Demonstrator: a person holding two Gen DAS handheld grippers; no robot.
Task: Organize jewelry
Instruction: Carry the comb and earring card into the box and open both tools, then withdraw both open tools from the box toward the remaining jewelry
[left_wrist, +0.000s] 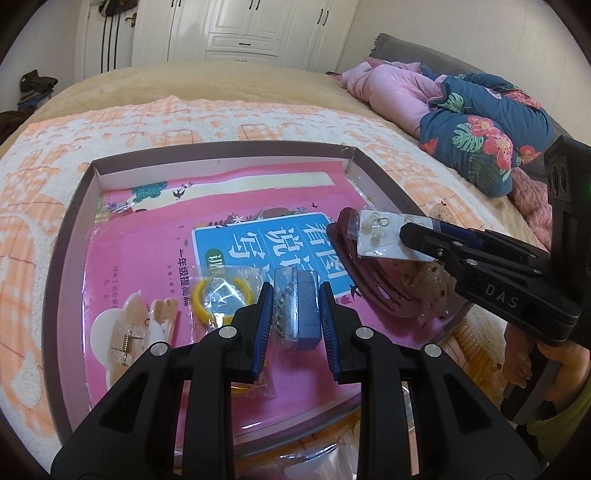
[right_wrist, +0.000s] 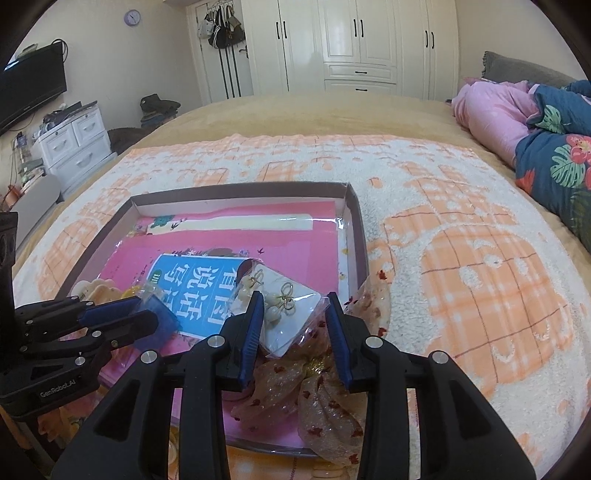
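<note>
left gripper (left_wrist: 291, 325) grips a bagged blue box (left_wrist: 308, 310) over the tray (left_wrist: 59, 295) on the bed; right gripper (right_wrist: 295, 332) stands parted around a bagged earring card (right_wrist: 291, 314), pads not pressing.

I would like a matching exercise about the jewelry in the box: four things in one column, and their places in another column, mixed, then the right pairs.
Things:
1. blue packet
2. earring card
3. yellow ring in a bag
4. white hair claw

Places:
A. lying free at the near left part of the box
B. between the fingers of the right gripper
C. lying just left of the left gripper's tips
D. between the fingers of the left gripper

Pairs: 1-D, 2-B, 3-C, 4-A
</note>
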